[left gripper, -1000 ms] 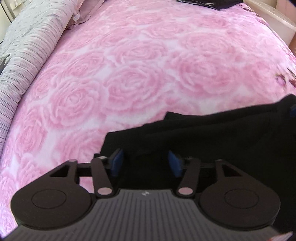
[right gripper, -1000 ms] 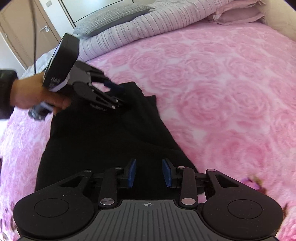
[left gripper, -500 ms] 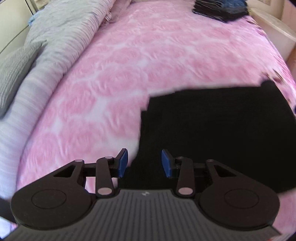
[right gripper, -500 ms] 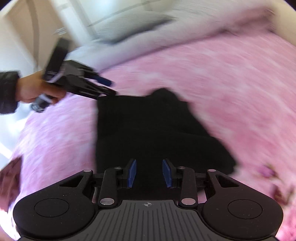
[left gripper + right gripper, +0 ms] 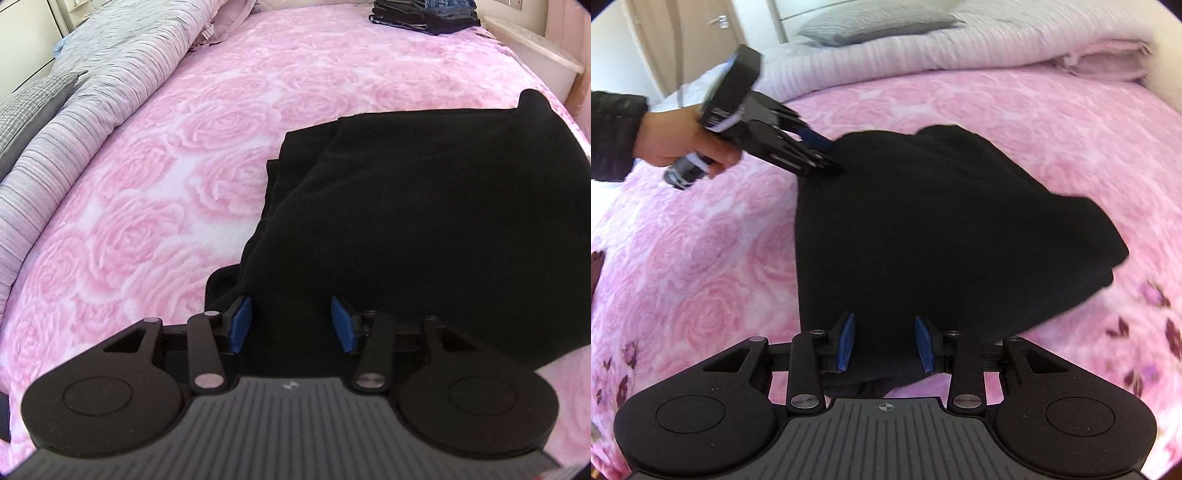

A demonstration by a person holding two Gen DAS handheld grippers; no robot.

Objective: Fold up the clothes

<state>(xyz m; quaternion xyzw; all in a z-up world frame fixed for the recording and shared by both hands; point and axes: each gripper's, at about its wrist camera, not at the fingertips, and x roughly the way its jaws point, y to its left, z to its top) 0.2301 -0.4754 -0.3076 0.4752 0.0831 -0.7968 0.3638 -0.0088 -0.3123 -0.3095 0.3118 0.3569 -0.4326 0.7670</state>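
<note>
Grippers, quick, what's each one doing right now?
Left gripper: open, pads either side of the black garment.
Right gripper: open, over the same garment's edge.

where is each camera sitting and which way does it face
Left wrist: on the left gripper, facing along the bed toward stacked clothes; own fingers only.
Right wrist: on the right gripper, facing the pillows; shows the left hand.
Both share the black garment and the bed.

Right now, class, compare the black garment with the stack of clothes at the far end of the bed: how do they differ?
The black garment lies alone, loosely folded; the stack of clothes is several neat layers. The garment is plain black and close; the stack shows dark blue and sits far off. Both rest on the pink rose bedspread.
</note>
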